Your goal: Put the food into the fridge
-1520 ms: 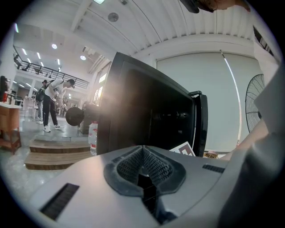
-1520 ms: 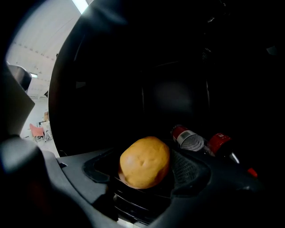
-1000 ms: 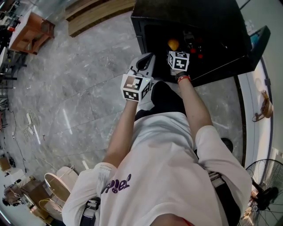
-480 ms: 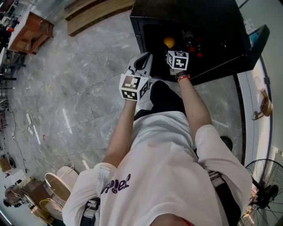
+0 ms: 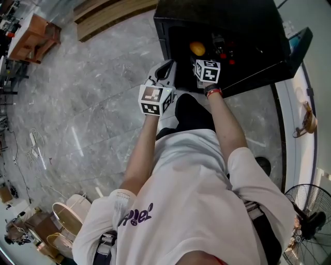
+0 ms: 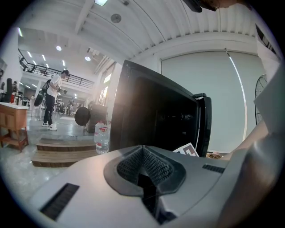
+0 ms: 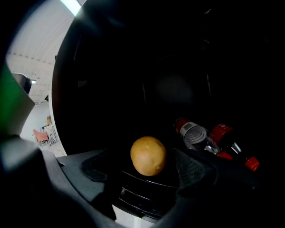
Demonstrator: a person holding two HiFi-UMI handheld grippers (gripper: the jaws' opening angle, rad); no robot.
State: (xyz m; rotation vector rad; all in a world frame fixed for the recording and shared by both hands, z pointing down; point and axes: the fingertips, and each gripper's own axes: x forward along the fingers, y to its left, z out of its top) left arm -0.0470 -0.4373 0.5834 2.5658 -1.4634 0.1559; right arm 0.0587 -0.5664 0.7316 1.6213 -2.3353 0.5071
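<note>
A black mini fridge (image 5: pixel 217 13) stands on the floor with its door (image 5: pixel 297 49) swung open to the right. A yellow-brown potato (image 7: pixel 148 155) lies on a dark shelf inside, and from the head view the potato (image 5: pixel 197 48) shows just past the fridge's front edge. My right gripper (image 7: pixel 143 171) reaches into the opening. Its jaws are opening and stand on either side of the potato, with gaps between pads and skin. My left gripper (image 5: pixel 165 71) hangs outside the fridge's front left corner, shut and empty, and in its own view the left gripper (image 6: pixel 143 153) has its pads meeting.
Red-capped bottles (image 7: pixel 200 136) lie on the shelf right of the potato. A water bottle (image 6: pixel 102 137) stands by wooden steps (image 5: pixel 111 15) left of the fridge. A fan (image 5: pixel 305 217) is at lower right and baskets (image 5: pixel 67 217) at lower left. A person (image 6: pixel 52 100) stands far off.
The potato now shows a little farther from the right gripper's marker cube, deeper in the fridge. Both grippers have hardly moved.
</note>
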